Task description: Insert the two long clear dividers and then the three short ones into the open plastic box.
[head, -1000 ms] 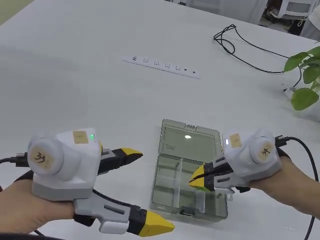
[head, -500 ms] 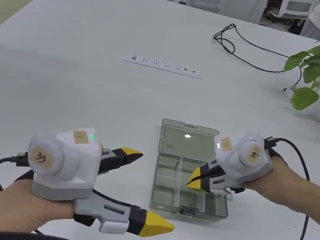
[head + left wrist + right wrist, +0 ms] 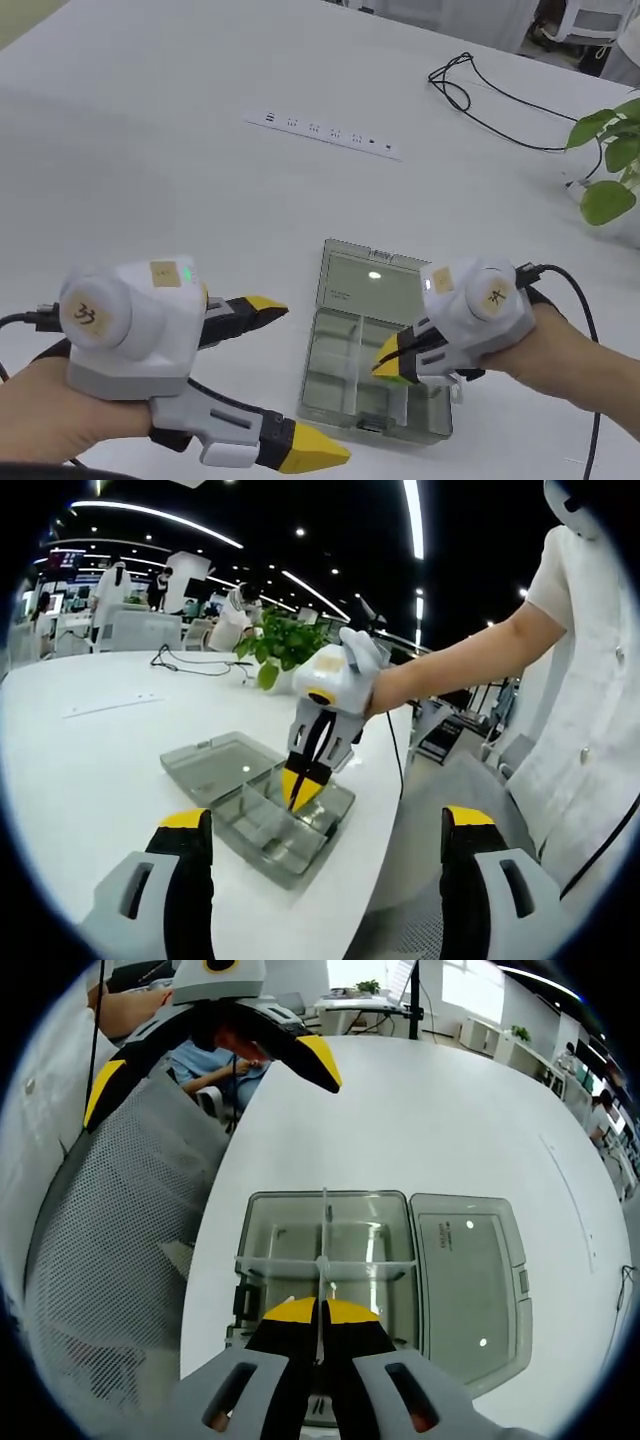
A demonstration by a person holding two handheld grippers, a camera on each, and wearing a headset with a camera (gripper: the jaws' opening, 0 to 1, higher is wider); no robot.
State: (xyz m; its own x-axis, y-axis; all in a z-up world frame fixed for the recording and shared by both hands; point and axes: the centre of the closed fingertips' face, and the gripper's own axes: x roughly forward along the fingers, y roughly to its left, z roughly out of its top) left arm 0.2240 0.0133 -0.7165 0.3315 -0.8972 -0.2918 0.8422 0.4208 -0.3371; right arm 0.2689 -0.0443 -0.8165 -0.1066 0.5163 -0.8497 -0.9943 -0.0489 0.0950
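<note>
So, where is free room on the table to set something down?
Free: the table between the power strip and the plastic box, also toward the plant. Crowded: over the box, where the right gripper pinches a clear divider; the open left gripper beside.

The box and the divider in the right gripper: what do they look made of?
The box: smoky, see-through hard plastic, glossy; its lid shows bright reflected spots. The divider held by the right gripper: thin clear plastic, probably rigid; the box shows through it and only its edges catch light.

An open-plan office: desks (image 3: 150, 100), mesh chair (image 3: 110, 1210), ceiling light strips (image 3: 410, 520), potted plant (image 3: 608, 150).
</note>
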